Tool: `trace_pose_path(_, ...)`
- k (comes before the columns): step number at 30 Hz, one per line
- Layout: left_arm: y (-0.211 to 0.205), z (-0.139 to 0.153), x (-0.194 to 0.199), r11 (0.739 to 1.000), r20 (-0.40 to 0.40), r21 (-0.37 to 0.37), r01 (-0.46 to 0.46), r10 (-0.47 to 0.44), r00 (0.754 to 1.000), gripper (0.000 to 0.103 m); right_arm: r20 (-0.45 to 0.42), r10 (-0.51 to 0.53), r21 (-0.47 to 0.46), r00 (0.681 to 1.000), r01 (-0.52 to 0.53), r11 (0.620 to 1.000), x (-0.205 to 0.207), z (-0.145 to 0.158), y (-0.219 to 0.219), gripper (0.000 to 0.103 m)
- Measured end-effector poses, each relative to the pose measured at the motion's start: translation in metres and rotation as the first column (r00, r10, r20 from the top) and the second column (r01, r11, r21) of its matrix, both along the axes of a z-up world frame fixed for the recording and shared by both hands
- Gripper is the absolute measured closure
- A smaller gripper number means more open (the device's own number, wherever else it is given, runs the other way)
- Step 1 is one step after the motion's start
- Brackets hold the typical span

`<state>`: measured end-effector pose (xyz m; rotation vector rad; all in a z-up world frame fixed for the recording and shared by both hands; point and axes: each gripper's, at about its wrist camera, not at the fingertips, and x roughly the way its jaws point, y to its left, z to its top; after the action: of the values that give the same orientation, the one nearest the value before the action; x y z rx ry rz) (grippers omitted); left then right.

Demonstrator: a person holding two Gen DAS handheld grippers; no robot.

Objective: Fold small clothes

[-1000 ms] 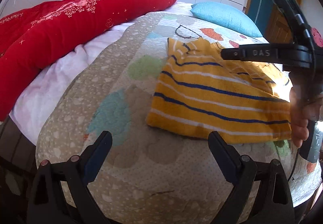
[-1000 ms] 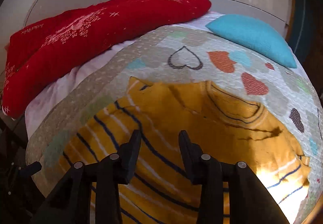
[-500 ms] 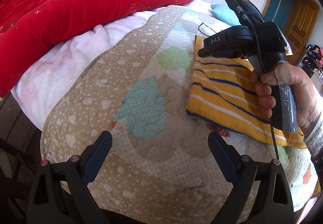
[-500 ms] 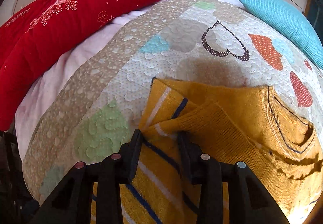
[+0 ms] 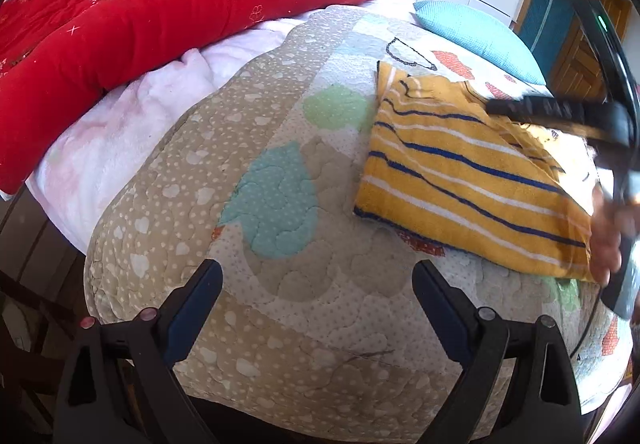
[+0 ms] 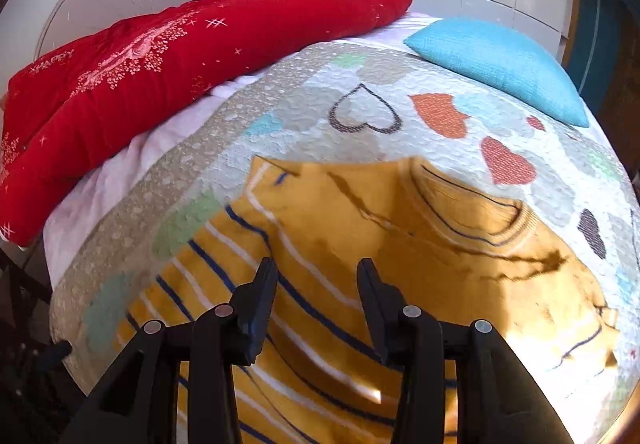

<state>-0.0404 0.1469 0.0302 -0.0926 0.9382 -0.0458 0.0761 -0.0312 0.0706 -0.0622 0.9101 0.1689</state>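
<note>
A yellow sweater (image 5: 460, 180) with blue and white stripes lies flat on the heart-patterned quilt (image 5: 280, 124), its left side folded in over the body. From the right wrist view the sweater (image 6: 360, 228) fills the lower half, collar to the right. My right gripper (image 6: 317, 268) hovers over its striped part; the jaws are opening and nothing is pinched between them. It appears blurred at the right edge of the left wrist view, held by a hand (image 5: 608, 244). My left gripper (image 5: 316, 272) stands wide open over bare quilt, left of the sweater.
A red duvet (image 5: 140, 24) lies along the far left on a pale pink sheet (image 5: 120, 132). A blue pillow (image 6: 496, 64) rests at the far right. The bed drops off just below my left gripper. A wooden door (image 5: 580, 64) stands at the right.
Half a second ago my right gripper was low at the sweater's folded far-left corner; it has drawn back and its jaws stand slightly wider. The left gripper stays open.
</note>
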Motion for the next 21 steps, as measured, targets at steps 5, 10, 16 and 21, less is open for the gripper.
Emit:
trace_pose_path(5,-0.008,0.004,-0.003,1.0,0.008,0.019,0.015,-0.015,1.0,0.008,-0.064,-0.12,0.037,0.991,0.123,0.992,-0.029,-0.023,-0.078,0.057)
trace_pose_path(10,-0.014,0.011,-0.004,0.999,0.024,0.051,0.019,-0.02,1.0,0.008,-0.102,-0.293,0.244,0.951,0.31,0.919,-0.059,-0.025,-0.167,0.063)
trace_pose_path(16,-0.024,0.021,-0.004,0.997,0.043,0.07,0.039,-0.043,0.998,0.008,-0.052,-0.385,0.201,0.922,0.387,0.9,-0.084,-0.011,-0.199,0.066)
trace_pose_path(21,-0.04,0.049,0.011,0.997,0.109,0.019,0.069,-0.07,0.992,0.008,0.048,-0.326,0.189,0.944,0.312,0.931,-0.101,0.013,-0.172,0.055)
